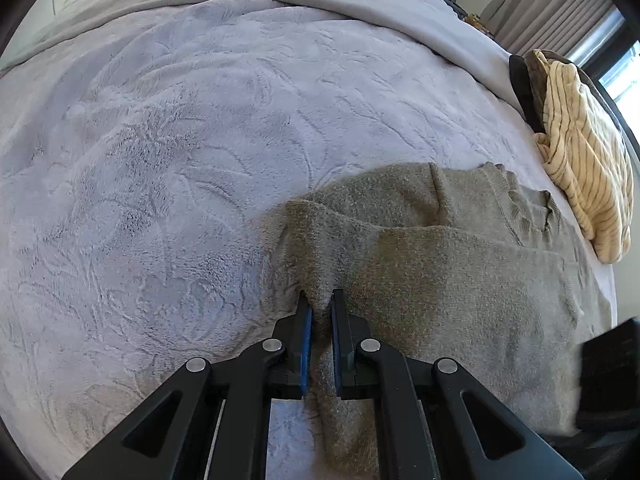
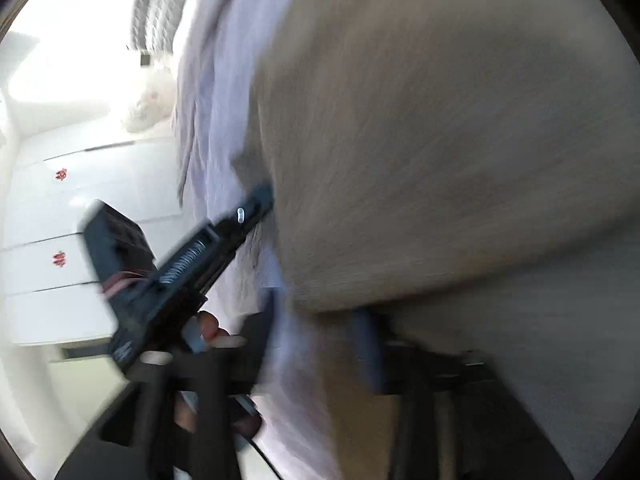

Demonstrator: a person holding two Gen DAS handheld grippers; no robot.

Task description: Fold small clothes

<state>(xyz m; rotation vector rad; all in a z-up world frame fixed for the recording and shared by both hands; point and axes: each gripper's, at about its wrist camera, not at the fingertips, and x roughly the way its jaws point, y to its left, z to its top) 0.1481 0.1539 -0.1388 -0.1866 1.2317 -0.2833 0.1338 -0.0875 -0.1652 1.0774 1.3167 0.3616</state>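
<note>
Only the left view shows the striped garment [image 1: 588, 168] far right; left gripper [image 1: 319, 312], angled down, pinches the olive sweater [image 1: 440, 264]; right gripper [image 2: 320, 316] blurred, jaws apart.

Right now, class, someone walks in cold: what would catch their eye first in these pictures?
First, the left gripper at the bottom centre, its jaws pinched on a ridge of the grey-green knit garment spread on the lilac plush blanket. Next, the cream striped garment heaped at the bed's right edge. The right wrist view is mostly blur.
</note>
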